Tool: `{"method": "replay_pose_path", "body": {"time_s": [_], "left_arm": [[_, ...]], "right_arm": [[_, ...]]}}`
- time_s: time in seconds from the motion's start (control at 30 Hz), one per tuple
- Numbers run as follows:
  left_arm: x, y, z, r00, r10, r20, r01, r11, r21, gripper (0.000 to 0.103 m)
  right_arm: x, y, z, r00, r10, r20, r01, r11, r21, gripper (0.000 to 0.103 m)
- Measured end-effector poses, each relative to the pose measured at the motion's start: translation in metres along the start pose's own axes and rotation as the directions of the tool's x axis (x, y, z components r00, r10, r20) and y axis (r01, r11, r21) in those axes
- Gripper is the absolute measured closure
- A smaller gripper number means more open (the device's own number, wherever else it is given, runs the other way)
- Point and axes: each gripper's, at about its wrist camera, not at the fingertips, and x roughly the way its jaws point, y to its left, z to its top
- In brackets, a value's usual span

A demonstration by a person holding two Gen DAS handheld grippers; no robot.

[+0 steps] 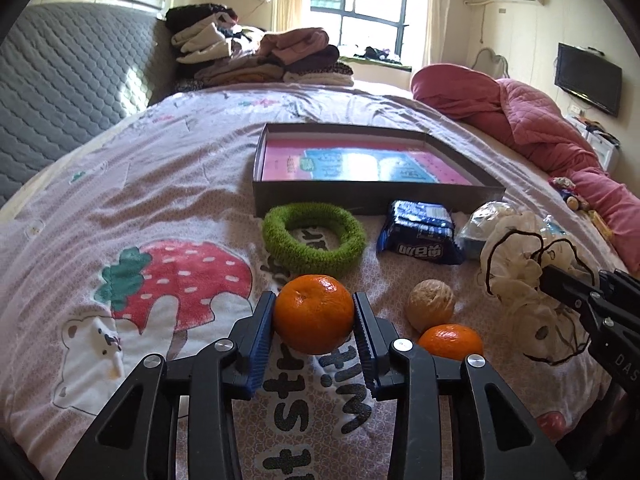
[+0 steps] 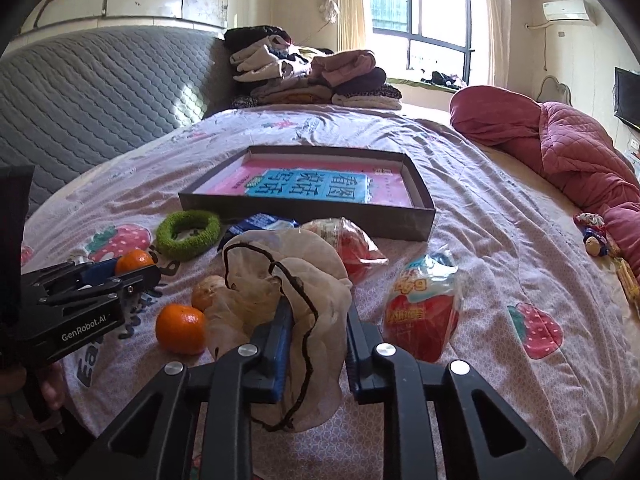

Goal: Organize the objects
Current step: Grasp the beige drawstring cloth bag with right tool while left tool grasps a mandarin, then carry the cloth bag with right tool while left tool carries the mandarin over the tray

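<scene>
Left side first. The left gripper (image 1: 314, 314) is clamped on an orange (image 1: 313, 314), one blue pad against each flank of the fruit, which sits low on the bedspread (image 1: 160, 184). The fruit is round, so no long axis to mind. Straight ahead of it lies a green fuzzy ring (image 1: 314, 240), and beyond the ring the shallow dark tray (image 1: 360, 200), its near wall facing the gripper. The tray holds a pink and blue book lying flat; most of its floor looks free for more.

My reading: the carry runs forward and up, over the ring, then over the near wall. The wall is low but must be cleared, or the fruit knocks the rim.

Moving right. A walnut (image 1: 431, 305) and a second orange (image 1: 450, 342) lie just beside the left gripper's right finger, touching or nearly touching each other. A sideways swing would nudge them. A blue snack pack (image 1: 420, 234) lies near the tray's front wall.

Right side. The right gripper (image 2: 316, 344) is closed on a cream scrunchie with dark trim (image 2: 280, 280); the cloth bunches between the pads and hangs limp below them. It is soft, so it will sag and trail when lifted. From here the tray (image 2: 312, 218) lies ahead and slightly left, with a clear-wrapped red snack (image 2: 348, 248) in between. A red snack bag (image 2: 424, 312) lies just right of the gripper. Open bedspread further right.

Each hand is about equally near the tray; the two paths converge at its front wall.
</scene>
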Motion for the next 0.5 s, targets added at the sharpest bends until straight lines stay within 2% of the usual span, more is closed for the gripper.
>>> {"method": "replay_pose_path", "body": {"time_s": [0.2, 0.5], "left_arm": [[-0.010, -0.008, 0.003, 1.000, -0.005, 0.027, 0.004, 1.000, 0.019, 0.064], [-0.015, -0.014, 0.008, 1.000, -0.006, 0.016, 0.006, 1.000, -0.003, 0.064]], "right_arm": [[-0.007, -0.003, 0.006, 0.999, 0.012, 0.034, -0.013, 1.000, 0.015, 0.080], [-0.010, -0.005, 0.020, 0.997, 0.035, 0.072, -0.036, 0.999, 0.007, 0.080]]}}
